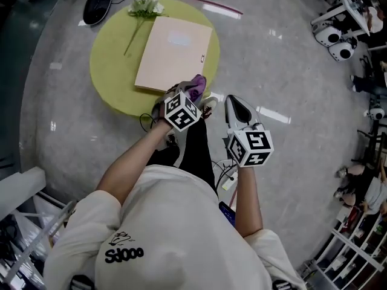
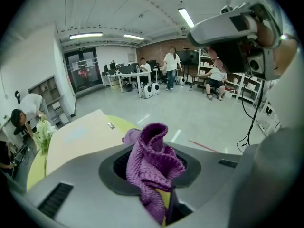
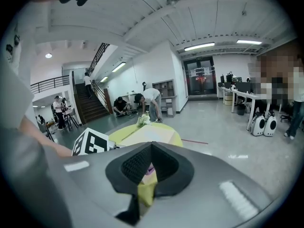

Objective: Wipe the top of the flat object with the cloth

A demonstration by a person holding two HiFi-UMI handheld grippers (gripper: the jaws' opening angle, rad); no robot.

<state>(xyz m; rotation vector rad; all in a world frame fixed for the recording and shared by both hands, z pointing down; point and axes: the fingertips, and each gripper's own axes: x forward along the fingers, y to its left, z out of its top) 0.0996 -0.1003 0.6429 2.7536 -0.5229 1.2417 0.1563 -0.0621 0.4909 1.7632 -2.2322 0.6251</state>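
A flat beige folder [image 1: 174, 53] lies on a round yellow-green table [image 1: 109, 77]; the left gripper view shows the same folder [image 2: 78, 137] ahead and to the left. My left gripper [image 1: 192, 92] hangs over the table's near edge, just short of the folder's near right corner, shut on a bunched purple knitted cloth [image 1: 196, 84]. In its own view, the left gripper [image 2: 156, 175] has the cloth [image 2: 152, 160] pinched and sticking up between the jaws. My right gripper [image 1: 233, 103] is off the table to the right, shut and empty. In its own view, the right gripper [image 3: 149, 167] points toward the table [image 3: 164, 137].
White flowers [image 1: 146, 5] lie at the table's far edge beside the folder. A black shoe [image 1: 97, 6] and cables are on the floor beyond. White machines [image 1: 334, 40] and seated people line the right side. A railing [image 1: 351, 246] is at the lower right.
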